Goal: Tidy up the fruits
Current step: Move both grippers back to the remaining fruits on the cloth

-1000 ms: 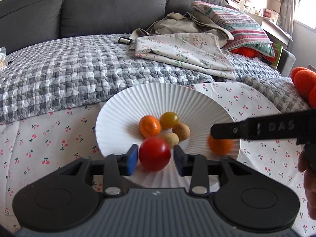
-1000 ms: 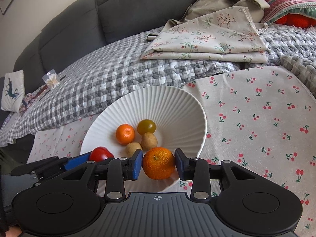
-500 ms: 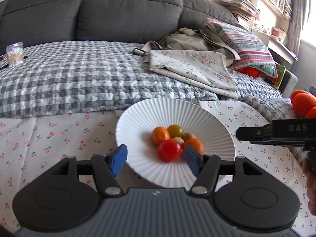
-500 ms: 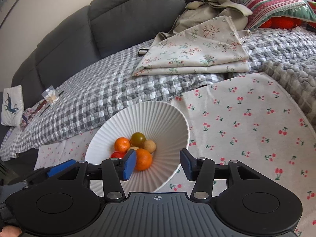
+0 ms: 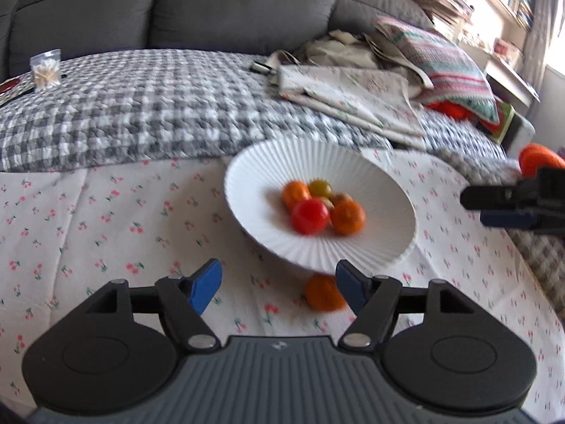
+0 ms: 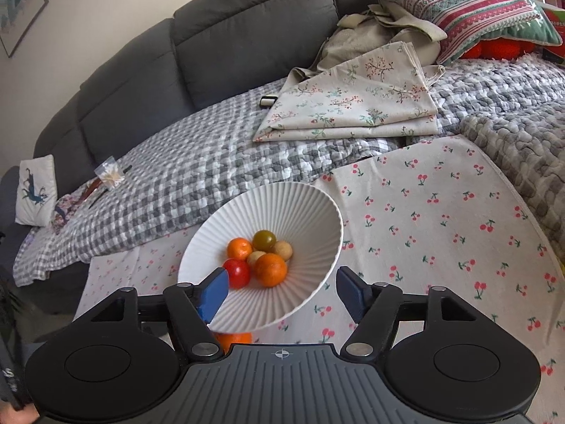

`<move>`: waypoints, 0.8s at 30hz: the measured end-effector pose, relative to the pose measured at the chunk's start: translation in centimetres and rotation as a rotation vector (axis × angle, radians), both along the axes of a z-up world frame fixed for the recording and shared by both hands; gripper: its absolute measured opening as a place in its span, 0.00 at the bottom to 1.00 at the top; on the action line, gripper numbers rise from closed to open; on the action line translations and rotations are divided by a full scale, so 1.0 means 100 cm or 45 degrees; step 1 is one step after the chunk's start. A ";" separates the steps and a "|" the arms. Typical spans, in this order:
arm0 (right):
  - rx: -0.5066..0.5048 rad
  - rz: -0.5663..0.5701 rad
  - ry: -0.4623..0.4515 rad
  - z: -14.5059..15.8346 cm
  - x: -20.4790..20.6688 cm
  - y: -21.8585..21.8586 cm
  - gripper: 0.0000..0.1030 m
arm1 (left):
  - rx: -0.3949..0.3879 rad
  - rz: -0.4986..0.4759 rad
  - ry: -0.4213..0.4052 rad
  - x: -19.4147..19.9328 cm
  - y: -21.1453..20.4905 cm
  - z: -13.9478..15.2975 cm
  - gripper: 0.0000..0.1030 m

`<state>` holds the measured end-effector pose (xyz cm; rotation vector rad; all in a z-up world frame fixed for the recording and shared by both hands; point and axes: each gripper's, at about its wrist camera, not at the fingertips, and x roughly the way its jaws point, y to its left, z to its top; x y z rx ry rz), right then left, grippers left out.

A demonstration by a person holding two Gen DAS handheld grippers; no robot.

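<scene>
Left hand-held gripper (image 5: 279, 284): released, blue pads spread wide, nothing between them.
Right hand-held gripper (image 6: 280, 291): released too, holding nothing.
Bowl (image 6: 300, 208): white, ribbed, on the cherry-print cloth (image 6: 441, 219); holds the red tomato (image 6: 237, 272), large orange (image 6: 271, 269), a smaller orange, a green-brown fruit and two tan ones.
Left view only: a loose orange (image 5: 324, 292) lies fully visible on the cloth just in front of the bowl; the right view shows only a sliver.
Room: grey sofa (image 5: 212, 3), checked blanket, folded floral fabric.
Change: a second ago each gripper clasped a fruit; both fruits now rest in the bowl.
</scene>
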<state>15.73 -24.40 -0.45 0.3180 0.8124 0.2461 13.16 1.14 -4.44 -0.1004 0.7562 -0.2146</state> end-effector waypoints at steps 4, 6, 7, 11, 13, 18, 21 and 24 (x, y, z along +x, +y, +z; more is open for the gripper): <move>-0.019 -0.004 0.029 0.002 -0.011 -0.001 0.78 | 0.053 -0.072 0.010 -0.007 -0.018 -0.009 0.75; -0.035 -0.016 0.045 0.002 -0.016 -0.001 0.81 | 0.073 -0.094 0.019 -0.008 -0.025 -0.014 0.78; -0.039 -0.021 0.052 0.002 -0.018 -0.002 0.83 | 0.080 -0.098 0.018 -0.008 -0.028 -0.016 0.78; -0.051 -0.050 0.109 0.000 -0.023 -0.007 0.87 | 0.097 -0.112 0.023 -0.003 -0.037 -0.026 0.81; -0.044 -0.076 0.130 -0.001 -0.026 -0.013 0.88 | 0.103 -0.102 0.045 0.002 -0.040 -0.033 0.81; -0.048 -0.097 0.162 -0.006 -0.028 -0.019 0.88 | 0.128 -0.107 0.040 0.012 -0.046 -0.046 0.76; -0.055 -0.082 0.164 -0.007 -0.028 -0.016 0.88 | 0.124 -0.127 0.016 0.017 -0.050 -0.048 0.66; -0.071 -0.061 0.165 -0.009 -0.026 -0.011 0.88 | 0.149 -0.147 0.007 0.020 -0.055 -0.052 0.55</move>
